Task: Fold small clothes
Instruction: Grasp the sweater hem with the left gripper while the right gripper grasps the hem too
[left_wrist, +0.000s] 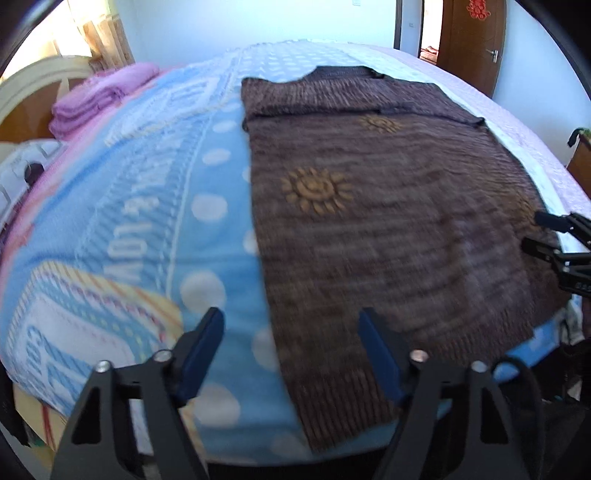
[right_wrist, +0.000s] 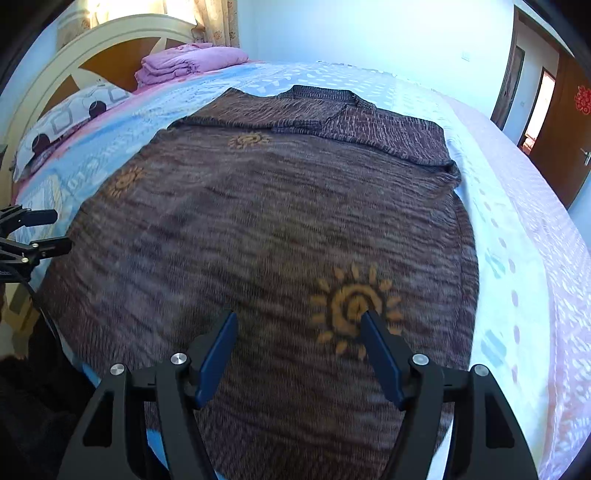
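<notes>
Blue patterned bedspread (left_wrist: 147, 221) under brown sweater (right_wrist: 258, 221), wooden door (left_wrist: 472, 40) beyond

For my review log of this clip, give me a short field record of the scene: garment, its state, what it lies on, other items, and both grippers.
garment: brown knitted sweater with orange sun motifs
state: spread flat, sleeves folded across the chest, collar at the far end
surface: light blue patterned blanket on a bed
other items: folded purple blanket and patterned pillow by the headboard
left gripper: open, fingers above the sweater's near left edge, holding nothing
right gripper: open, above the sweater's lower part, holding nothing
</notes>
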